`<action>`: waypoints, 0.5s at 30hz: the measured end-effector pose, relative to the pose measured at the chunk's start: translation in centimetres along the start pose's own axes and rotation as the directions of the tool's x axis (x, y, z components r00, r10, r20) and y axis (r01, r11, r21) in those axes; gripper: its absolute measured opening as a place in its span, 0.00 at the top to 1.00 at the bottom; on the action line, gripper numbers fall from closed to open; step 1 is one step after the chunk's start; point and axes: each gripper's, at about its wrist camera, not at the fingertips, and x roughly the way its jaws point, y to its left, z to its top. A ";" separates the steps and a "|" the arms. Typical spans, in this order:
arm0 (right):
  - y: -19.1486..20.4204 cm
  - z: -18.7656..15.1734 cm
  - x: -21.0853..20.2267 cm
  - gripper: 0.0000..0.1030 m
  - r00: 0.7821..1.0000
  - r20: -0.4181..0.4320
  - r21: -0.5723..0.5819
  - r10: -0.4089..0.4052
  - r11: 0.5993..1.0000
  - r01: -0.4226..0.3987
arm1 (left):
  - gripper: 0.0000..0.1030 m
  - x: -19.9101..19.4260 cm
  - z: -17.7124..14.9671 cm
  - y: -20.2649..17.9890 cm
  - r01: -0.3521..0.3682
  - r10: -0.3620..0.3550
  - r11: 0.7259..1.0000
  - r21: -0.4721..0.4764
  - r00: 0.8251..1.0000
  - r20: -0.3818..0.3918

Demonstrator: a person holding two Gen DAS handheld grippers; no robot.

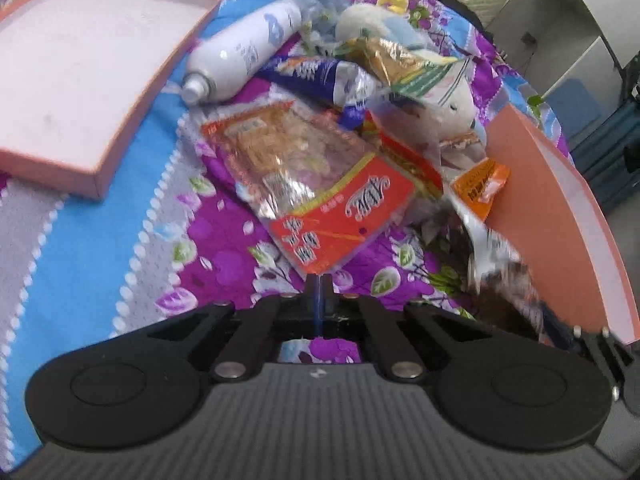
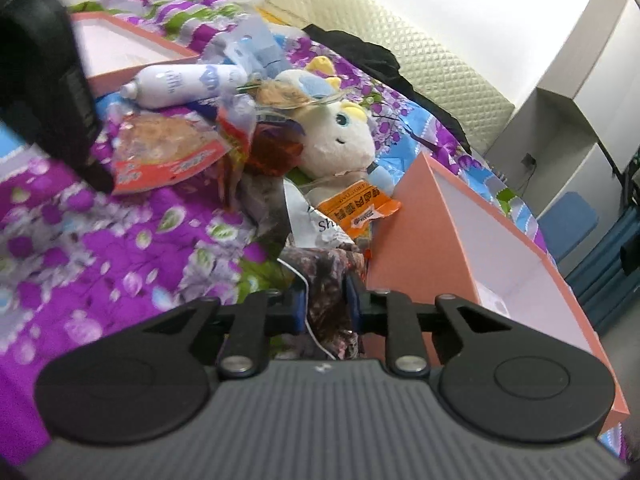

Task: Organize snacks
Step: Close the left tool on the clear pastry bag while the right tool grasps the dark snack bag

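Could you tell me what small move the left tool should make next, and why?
Probably lift the red snack packet clear and carry it to the pink tray: the left tool is shut on its corner, and the tray is open.

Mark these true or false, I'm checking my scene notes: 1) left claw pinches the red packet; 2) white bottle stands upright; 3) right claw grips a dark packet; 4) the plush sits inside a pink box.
1) Left claw pinches the red packet: true, at its corner.
2) White bottle stands upright: false, it lies on its side.
3) Right claw grips a dark packet: true.
4) Plush sits inside a pink box: false, it lies on the bedspread beside it.
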 end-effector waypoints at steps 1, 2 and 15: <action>0.2 -0.2 -0.4 0.77 1.000 -0.002 -0.010 0.015 1.000 -0.015 | 1.00 0.0 0.4 0.1 0.001 -0.001 1.000 0.004 1.000 -0.002; 0.5 -0.4 -0.8 0.77 0.999 -0.003 -0.026 0.032 0.999 -0.032 | 0.99 0.0 0.9 0.2 -0.007 0.007 1.000 0.003 1.000 -0.002; -1.6 1.1 -2.9 0.29 0.977 0.067 0.195 0.204 0.957 -0.214 | 0.18 4.9 7.6 -0.2 -0.212 0.204 0.959 0.186 0.977 0.062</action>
